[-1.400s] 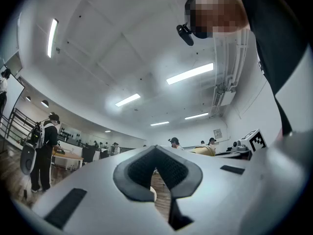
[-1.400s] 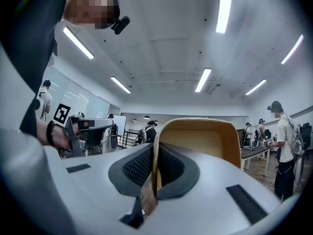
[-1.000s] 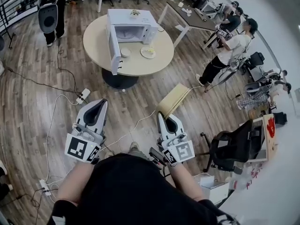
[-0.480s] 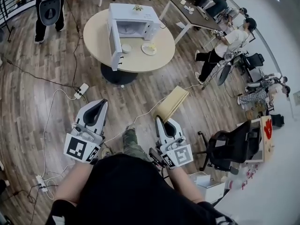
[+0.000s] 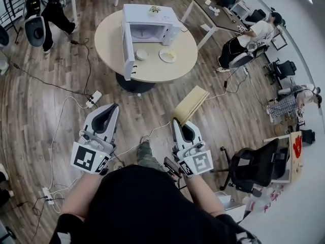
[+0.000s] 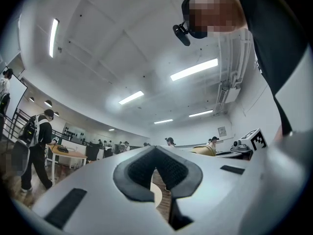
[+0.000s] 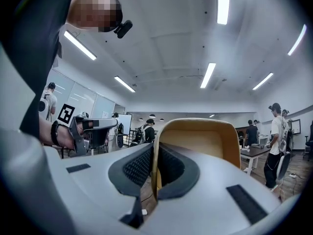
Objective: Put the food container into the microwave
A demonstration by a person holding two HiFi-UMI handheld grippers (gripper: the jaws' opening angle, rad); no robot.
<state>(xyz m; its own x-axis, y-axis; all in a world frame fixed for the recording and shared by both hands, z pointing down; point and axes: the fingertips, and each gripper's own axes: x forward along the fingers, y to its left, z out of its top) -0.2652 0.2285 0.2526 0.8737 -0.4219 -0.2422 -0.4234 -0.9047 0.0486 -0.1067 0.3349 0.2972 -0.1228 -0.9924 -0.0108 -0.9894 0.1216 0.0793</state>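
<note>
Grippers sit low and close to me. My right gripper [image 7: 155, 153] pinches the thin wall of the tan food container [image 7: 208, 141], so the box sticks out in front and should not drop. My left gripper [image 5: 110, 111] is pressed together with nothing in it. I think it is kept free to help later. Farther out, across the wood floor [image 5: 45, 121], stands the round table [image 5: 175, 71]. The microwave [image 5: 152, 22] sits on it, well apart from the box. Its door [image 5: 128, 47] hangs wide open, so the box can go straight in.

Open office: desks [image 5: 224, 18], swivel chairs [image 5: 252, 165].
</note>
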